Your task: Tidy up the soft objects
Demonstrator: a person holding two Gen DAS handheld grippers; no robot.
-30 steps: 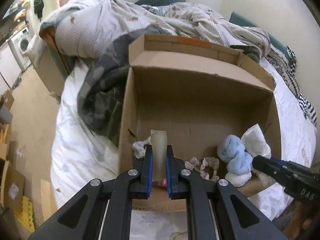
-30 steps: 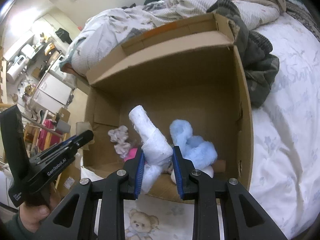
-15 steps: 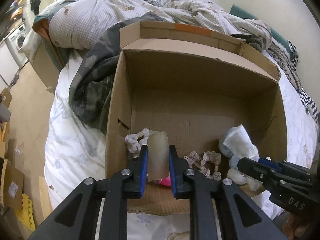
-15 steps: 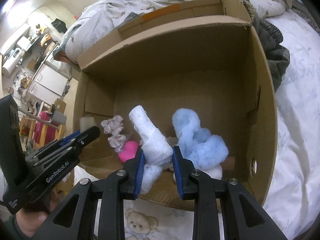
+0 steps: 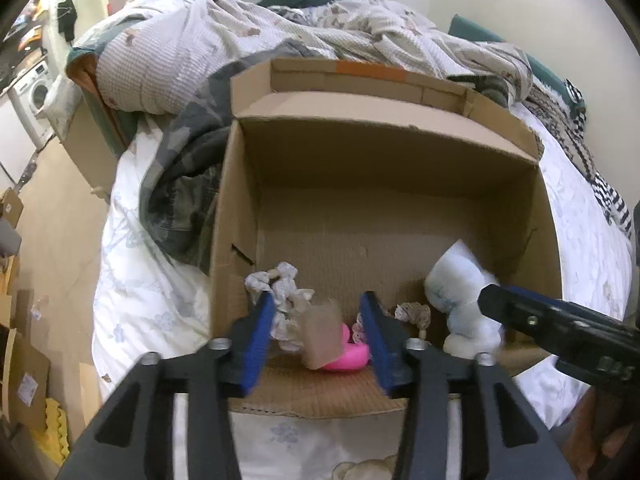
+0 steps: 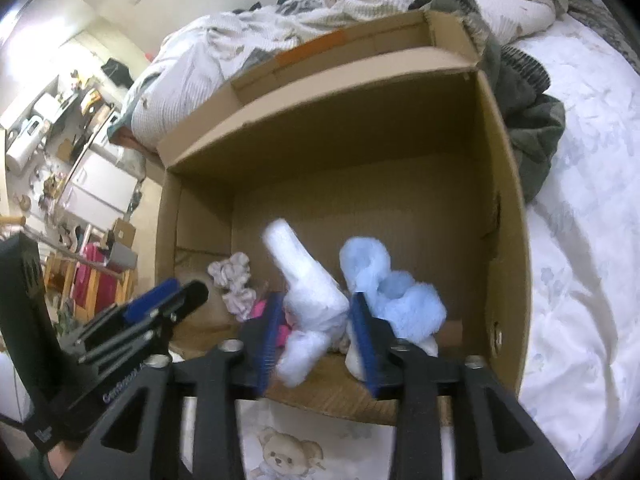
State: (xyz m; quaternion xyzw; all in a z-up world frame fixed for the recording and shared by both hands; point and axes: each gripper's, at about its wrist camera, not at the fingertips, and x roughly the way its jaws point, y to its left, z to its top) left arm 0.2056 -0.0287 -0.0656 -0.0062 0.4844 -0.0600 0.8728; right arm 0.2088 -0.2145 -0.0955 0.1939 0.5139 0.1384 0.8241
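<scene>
An open cardboard box [image 5: 384, 120] [image 6: 320, 92] lies on the bed. My left gripper [image 5: 317, 304] hangs over the box's near edge with its jaws opening. A tan soft piece [image 5: 322, 334] is loose between the pads, blurred, above a pink toy [image 5: 350, 356]. My right gripper [image 6: 317, 304] is opening too, and a white fluffy toy [image 6: 310, 288] [image 5: 460, 292] sits blurred between its pads, untouched by them. A light blue plush [image 6: 394, 294] lies just to the right. A pale scrunchie [image 5: 280, 284] [image 6: 234, 276] and a patterned scrunchie [image 5: 412, 314] rest on the box floor.
A rumpled quilt [image 5: 248, 52] and a dark blanket [image 5: 180, 184] are heaped behind and to the left of the box. A white sheet [image 6: 580, 240] covers the bed on the right. Beyond the bed's left edge are the floor, cartons and a washing machine [image 5: 34, 92].
Both grippers have opened. The tan piece, pinched upright before, now tilts loose between the left pads. The white toy has slipped free of the right pads and blurs.
</scene>
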